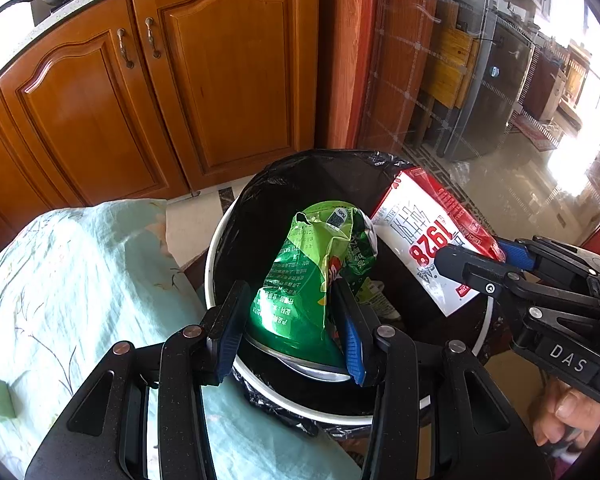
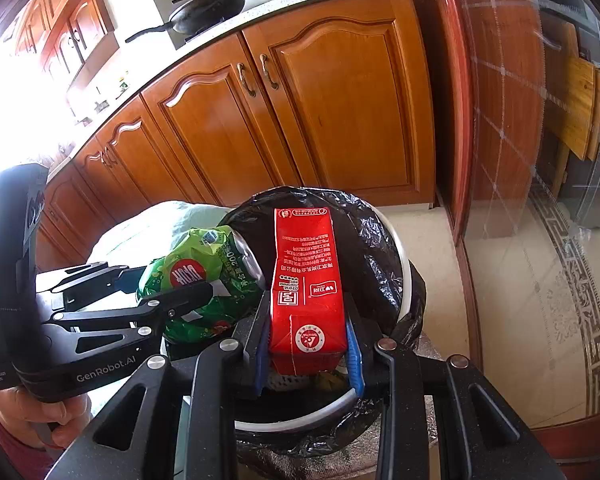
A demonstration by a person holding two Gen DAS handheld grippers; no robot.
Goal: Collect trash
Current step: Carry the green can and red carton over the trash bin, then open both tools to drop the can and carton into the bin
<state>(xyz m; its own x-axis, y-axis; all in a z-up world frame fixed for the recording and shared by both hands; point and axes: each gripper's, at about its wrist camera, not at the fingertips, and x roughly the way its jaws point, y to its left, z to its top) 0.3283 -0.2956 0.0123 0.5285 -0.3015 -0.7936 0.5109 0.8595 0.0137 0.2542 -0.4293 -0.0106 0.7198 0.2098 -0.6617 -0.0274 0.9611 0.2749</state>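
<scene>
My left gripper (image 1: pixel 290 304) is shut on a crumpled green snack bag (image 1: pixel 312 272) and holds it over the open trash bin (image 1: pixel 220 240), which has a white rim and a black liner. My right gripper (image 2: pixel 306 320) is shut on a red and white milk carton (image 2: pixel 306 280) and holds it over the same bin (image 2: pixel 404 264). In the left wrist view the carton (image 1: pixel 424 240) and the right gripper (image 1: pixel 476 264) come in from the right. In the right wrist view the green bag (image 2: pixel 196 280) and the left gripper (image 2: pixel 188 296) are at the left.
A table with a pale green cloth (image 1: pixel 80 280) lies left of the bin. Wooden kitchen cabinets (image 2: pixel 300 112) stand behind, with a black wok (image 2: pixel 208 10) on the counter. A glass door (image 2: pixel 540 160) is to the right, over a tiled floor (image 2: pixel 440 280).
</scene>
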